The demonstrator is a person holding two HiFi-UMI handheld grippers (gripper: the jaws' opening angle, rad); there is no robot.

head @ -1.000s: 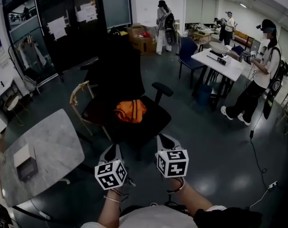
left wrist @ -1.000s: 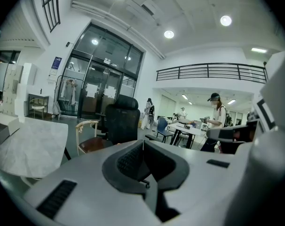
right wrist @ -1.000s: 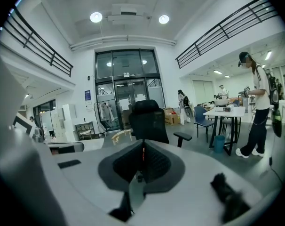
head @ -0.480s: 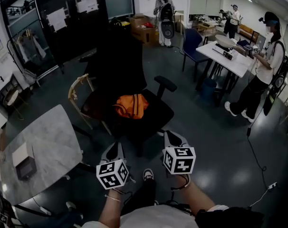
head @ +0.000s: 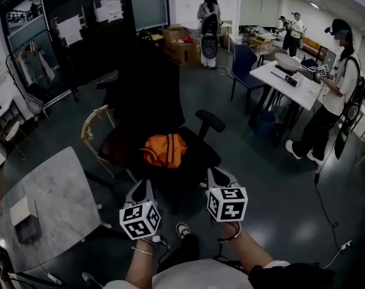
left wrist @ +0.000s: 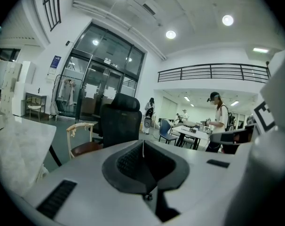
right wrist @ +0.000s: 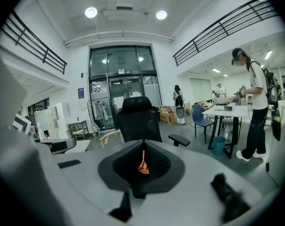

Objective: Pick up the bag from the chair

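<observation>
While the orange bag (head: 164, 150) lies on the seat of the black chair (head: 149, 95), the left gripper (head: 141, 190) and right gripper (head: 220, 177) are held before it, jaws pressed together on nothing.

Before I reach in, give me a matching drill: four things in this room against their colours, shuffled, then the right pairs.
Things:
1. bag
2. office chair
3. table at the left
4. small chair by the white table

Colours:
a. blue
b. grey
c. orange
d. black

Pairs: 1-c; 2-d; 3-b; 4-a
</observation>
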